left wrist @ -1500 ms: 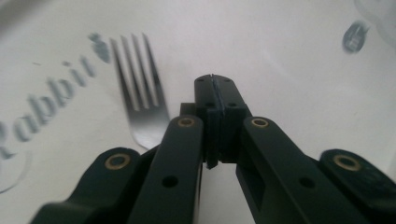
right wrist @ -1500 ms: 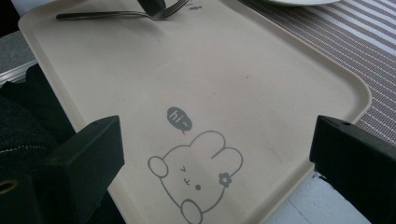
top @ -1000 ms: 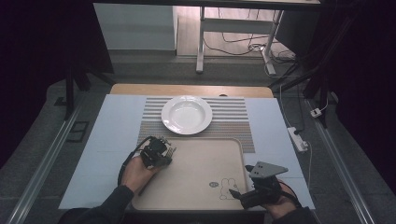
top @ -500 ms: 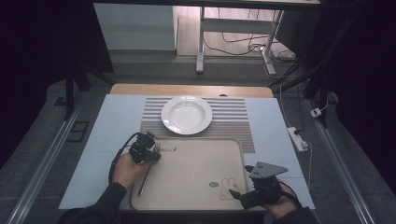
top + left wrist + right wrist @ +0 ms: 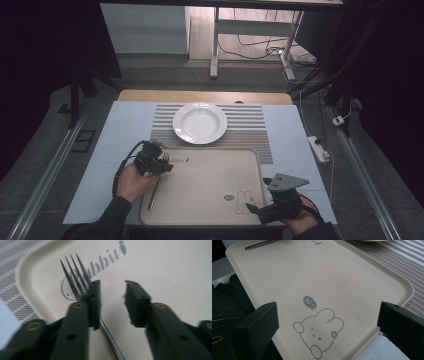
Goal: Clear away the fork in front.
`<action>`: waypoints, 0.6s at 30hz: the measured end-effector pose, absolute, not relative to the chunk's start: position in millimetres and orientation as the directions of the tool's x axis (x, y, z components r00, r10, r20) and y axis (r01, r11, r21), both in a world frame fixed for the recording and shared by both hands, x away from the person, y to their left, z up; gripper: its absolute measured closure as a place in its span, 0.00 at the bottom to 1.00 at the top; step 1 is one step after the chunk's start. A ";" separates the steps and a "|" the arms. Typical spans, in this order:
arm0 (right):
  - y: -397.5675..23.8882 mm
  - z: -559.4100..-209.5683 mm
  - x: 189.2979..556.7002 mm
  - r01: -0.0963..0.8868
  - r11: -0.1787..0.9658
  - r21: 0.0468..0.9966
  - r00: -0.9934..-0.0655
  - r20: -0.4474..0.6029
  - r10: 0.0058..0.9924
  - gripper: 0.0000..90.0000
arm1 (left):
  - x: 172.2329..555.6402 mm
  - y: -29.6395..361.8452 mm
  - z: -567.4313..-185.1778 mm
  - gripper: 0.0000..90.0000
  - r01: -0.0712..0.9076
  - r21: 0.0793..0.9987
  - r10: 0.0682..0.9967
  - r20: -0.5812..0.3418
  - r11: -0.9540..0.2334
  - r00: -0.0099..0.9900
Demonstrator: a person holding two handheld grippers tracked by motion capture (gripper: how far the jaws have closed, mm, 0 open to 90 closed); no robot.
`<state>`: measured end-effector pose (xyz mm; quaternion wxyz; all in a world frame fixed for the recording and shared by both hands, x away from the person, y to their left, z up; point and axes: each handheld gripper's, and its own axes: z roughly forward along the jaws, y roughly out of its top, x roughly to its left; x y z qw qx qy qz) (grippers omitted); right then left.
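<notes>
A metal fork [image 5: 75,272] lies flat along the left side of the beige tray [image 5: 210,195], tines toward the printed lettering. Its handle [image 5: 154,194] points at the tray's near edge. My left gripper [image 5: 166,167] hovers just over the fork's neck. Its jaws have just been opening and now stand apart [image 5: 111,287]. The fork's stem runs under the left jaw and out between them, and no pad presses on it. My right gripper [image 5: 255,210] rests at the tray's near right corner, wide open [image 5: 328,312] over the rabbit drawing, with nothing between its jaws.
A white deep plate [image 5: 200,122] sits on a striped placemat [image 5: 250,130] beyond the tray. A pale blue sheet [image 5: 120,135] covers the table. A white power strip [image 5: 318,149] lies at the right edge. The fork's handle end [image 5: 259,245] lies at the tray's far left.
My left hand has drifted left over the tray's left side and its jaws have parted, leaving the fork lying on the tray. The right gripper has not moved.
</notes>
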<state>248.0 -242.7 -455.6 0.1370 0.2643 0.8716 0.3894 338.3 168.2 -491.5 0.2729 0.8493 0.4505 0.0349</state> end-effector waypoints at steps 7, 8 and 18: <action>-243.9 -454.9 245.4 0.377 0.560 0.738 -0.808 -0.034 0.589 0.04 | 312.0 200.8 -470.1 0.37 0.698 0.620 0.752 -0.250 -0.359 0.609; -244.4 -454.5 244.5 0.380 0.561 0.736 -0.804 -0.036 0.593 0.04 | 308.1 205.5 -467.5 0.34 0.694 0.633 0.749 -0.261 -0.343 0.609; -257.0 -451.6 236.8 0.417 0.515 0.749 -0.768 -0.012 0.640 0.02 | 259.9 240.3 -453.6 0.19 0.650 0.725 0.718 -0.326 -0.227 0.615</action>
